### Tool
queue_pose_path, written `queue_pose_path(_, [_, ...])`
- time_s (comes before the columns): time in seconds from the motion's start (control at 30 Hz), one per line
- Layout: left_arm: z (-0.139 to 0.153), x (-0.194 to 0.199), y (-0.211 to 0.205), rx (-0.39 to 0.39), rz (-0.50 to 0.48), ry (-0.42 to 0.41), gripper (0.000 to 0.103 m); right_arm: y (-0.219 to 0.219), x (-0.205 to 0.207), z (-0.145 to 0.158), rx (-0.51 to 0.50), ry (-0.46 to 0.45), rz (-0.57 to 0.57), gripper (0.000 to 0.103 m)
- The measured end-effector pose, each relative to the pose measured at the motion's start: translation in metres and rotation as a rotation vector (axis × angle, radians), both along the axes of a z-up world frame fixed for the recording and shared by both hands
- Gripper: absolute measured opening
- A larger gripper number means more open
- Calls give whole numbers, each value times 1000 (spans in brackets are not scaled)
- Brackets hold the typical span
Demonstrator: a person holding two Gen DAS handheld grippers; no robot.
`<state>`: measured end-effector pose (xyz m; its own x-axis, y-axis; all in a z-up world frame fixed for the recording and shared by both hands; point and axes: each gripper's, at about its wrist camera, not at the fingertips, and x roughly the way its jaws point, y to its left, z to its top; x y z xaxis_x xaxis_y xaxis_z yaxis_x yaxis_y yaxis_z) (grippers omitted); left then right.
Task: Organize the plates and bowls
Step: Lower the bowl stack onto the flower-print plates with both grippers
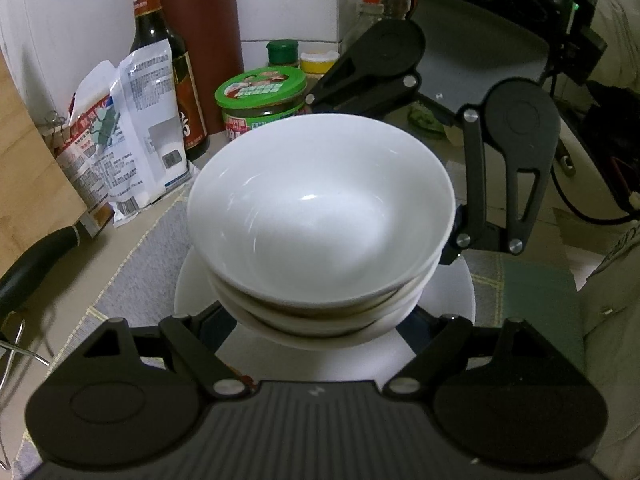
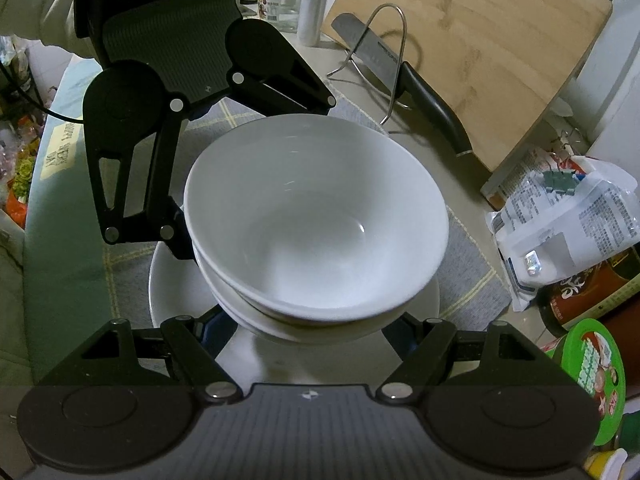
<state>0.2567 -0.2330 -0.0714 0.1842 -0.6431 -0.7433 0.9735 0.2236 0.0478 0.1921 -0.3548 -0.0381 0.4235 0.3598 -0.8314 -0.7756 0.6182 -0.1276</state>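
Home kitchen — sauce bottle (image 1: 160, 60), knife (image 2: 412, 80)

**What the bowl stack hides**

The stacked white bowls (image 1: 320, 216) cover both grippers' fingertips, so contact with the stack cannot be told. Under the stack, the white plate (image 1: 452, 292) shows only its rim. Left of the stack, the knife (image 1: 36, 264) is cut by the frame edge. Behind the stack, the dark sauce bottle (image 1: 160, 52) loses its top to the edge.
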Motion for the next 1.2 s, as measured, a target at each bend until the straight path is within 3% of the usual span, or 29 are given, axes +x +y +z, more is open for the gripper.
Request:
queue_pose_path(0.67, [-4,2,-2,15,3,6,87,-1,2,-1,9,12,-11,82])
queue_pose_path(0.73, [-4,0,-2,8,0,-20,100,-1,1,-1,8,1,-12,85])
queue_pose_path(0.8, [-1,-3,-1,-7,-7,-48,102,-1,-2,3,20,-33,-11,102])
queue_pose_path(0.83, [-1,-4,-1,-7,-13,-49,102,-2,-2,5,22,-47,-13,103])
queue_pose_path(1.2, [0,-12,10,-12,96,-73,102,-1,-7,6,22,-56,3,103])
